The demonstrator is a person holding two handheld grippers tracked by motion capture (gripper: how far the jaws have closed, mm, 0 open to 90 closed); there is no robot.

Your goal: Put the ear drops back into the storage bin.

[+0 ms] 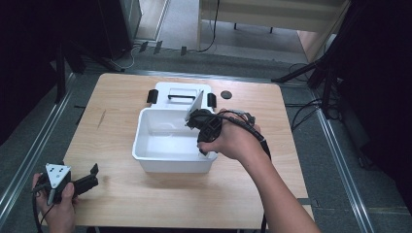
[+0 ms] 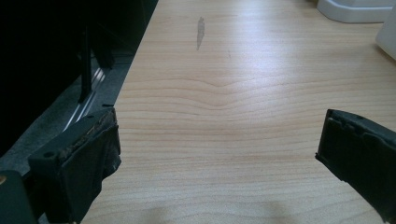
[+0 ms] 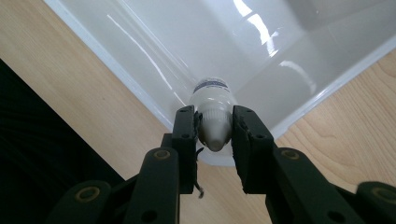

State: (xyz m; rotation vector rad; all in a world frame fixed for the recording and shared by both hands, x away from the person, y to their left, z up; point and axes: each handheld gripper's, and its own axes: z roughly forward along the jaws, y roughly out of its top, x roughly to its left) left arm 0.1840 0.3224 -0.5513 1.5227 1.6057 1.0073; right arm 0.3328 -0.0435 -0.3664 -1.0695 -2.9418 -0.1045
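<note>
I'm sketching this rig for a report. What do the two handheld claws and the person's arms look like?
Both claws are black. The left claw carries a grey three-cornered plate with dark dots on top; its wide flat pads look worn and frayed at the edges. The right claw has jointed linkage arms with round rivets, and a black cable trails back along the forearm. Both forearms are bare; no sleeves show.
</note>
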